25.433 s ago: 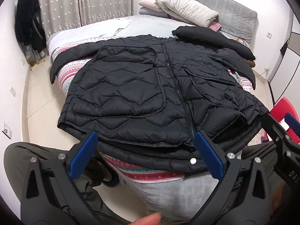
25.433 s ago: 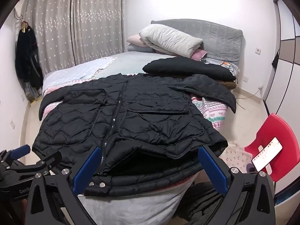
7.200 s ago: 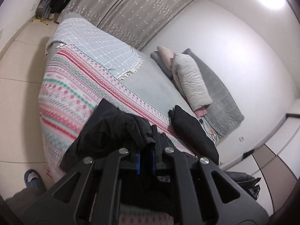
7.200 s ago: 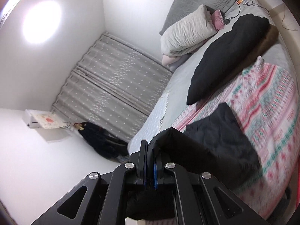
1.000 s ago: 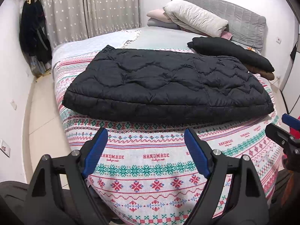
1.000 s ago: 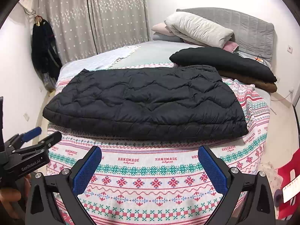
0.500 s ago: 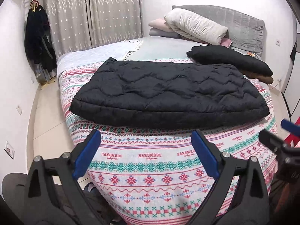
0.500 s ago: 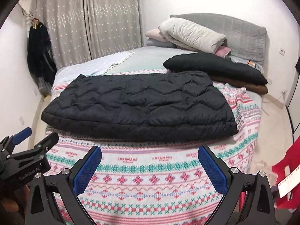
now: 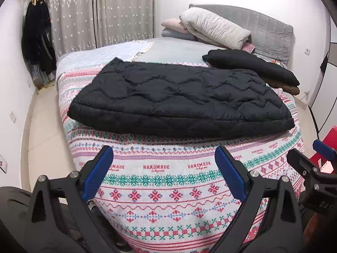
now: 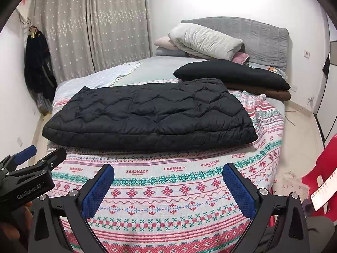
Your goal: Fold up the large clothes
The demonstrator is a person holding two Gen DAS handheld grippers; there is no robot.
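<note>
Left wrist view: my left gripper (image 9: 164,168) is spread wide with nothing between its blue pads (image 9: 97,171), held off the near edge of the bed. The folded black quilted jacket (image 9: 181,97) lies flat as a broad rectangle on the patterned blanket (image 9: 160,189), its thick folded edge facing me, well apart from my fingers. Beyond its far right corner a black cushion (image 9: 250,66) rests on the bed, with pillows (image 9: 212,30) stacked against the grey headboard (image 9: 271,33). At the right edge my right gripper (image 9: 311,164) pokes into view beside a red chair (image 9: 329,145).

Right wrist view: my right gripper (image 10: 168,184) is also wide open and empty, low over the blanket (image 10: 168,200) near the bed's foot. The jacket (image 10: 151,116) sits farther in, towards the left. My left gripper (image 10: 31,162) shows at the left edge, jaws parted. Dark clothes (image 10: 38,67) hang on the far left wall beside the curtains (image 10: 94,25).
</note>
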